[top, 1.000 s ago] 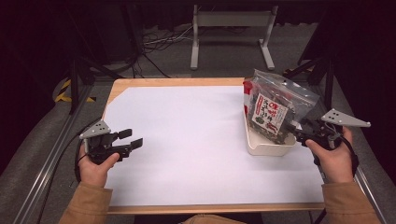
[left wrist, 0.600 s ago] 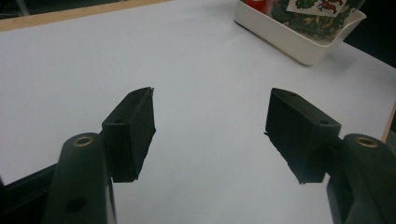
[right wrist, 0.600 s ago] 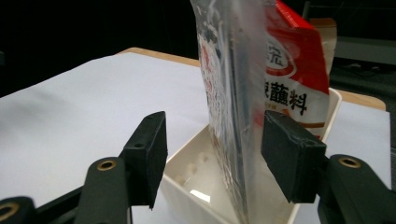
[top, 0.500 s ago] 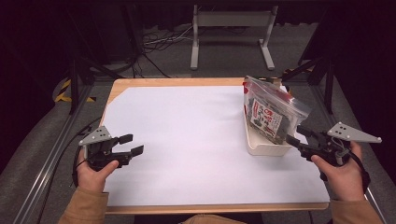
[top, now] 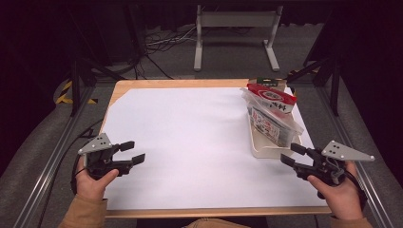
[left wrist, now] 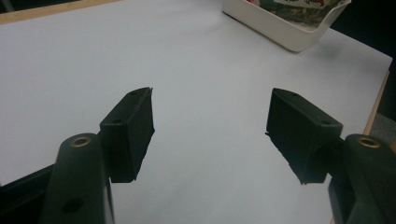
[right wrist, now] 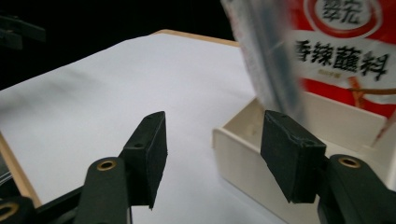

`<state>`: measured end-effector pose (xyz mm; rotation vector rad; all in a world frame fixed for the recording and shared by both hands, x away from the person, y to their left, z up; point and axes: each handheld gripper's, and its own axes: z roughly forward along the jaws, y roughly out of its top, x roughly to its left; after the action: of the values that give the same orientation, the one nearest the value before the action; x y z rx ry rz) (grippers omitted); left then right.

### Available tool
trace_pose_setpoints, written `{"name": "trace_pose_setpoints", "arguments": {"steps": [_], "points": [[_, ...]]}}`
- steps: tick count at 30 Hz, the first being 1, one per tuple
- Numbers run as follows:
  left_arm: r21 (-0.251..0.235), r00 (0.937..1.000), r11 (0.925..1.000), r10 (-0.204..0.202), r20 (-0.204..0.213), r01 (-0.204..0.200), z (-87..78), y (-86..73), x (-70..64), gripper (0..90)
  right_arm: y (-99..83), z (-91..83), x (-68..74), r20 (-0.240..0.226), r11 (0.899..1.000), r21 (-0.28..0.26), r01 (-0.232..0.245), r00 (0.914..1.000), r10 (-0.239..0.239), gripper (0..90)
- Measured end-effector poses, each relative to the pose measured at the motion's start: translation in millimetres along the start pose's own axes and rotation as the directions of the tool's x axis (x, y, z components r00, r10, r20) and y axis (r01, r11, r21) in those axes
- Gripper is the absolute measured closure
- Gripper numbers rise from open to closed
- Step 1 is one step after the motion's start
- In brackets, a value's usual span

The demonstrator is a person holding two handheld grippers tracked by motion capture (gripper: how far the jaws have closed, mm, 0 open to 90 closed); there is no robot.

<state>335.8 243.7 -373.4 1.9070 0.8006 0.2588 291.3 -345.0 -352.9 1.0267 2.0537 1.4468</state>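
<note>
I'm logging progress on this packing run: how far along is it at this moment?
Done, by the look of it: the snack packets stand in the white tray at the table's right side. In hand: nothing; the right gripper sits just short of the tray's near corner with jaws open, and the left gripper is open over the bare white sheet. I see nothing left outside the tray.

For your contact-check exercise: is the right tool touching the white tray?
Apart. The high view shows white table cover between the right tool and the white tray; its jaws stand open, holding nothing.
</note>
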Motion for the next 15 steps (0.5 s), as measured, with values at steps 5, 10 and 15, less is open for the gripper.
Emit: {"name": "trace_pose_setpoints", "arguments": {"steps": [5,10,15], "points": [[0.001,0.9995,0.9997,0.024,0.019,-0.024,-0.5,-2.3,-2.9,32.5,-9.0,11.7,10.5,-0.063,1.0,0.011,0.023,0.9977,-0.023,41.0],[0.001,0.9978,0.9987,0.051,0.043,-0.051,0.0,-4.6,-5.6,32.3,-14.4,24.3,15.0,-0.117,0.999,-0.008,0.047,0.992,-0.048,40.0],[0.002,0.997,0.9985,0.055,0.054,-0.056,0.9,-6.7,-5.7,32.0,-24.5,37.5,14.1,-0.156,0.999,-0.019,0.046,0.9865,-0.049,38.0]]}}
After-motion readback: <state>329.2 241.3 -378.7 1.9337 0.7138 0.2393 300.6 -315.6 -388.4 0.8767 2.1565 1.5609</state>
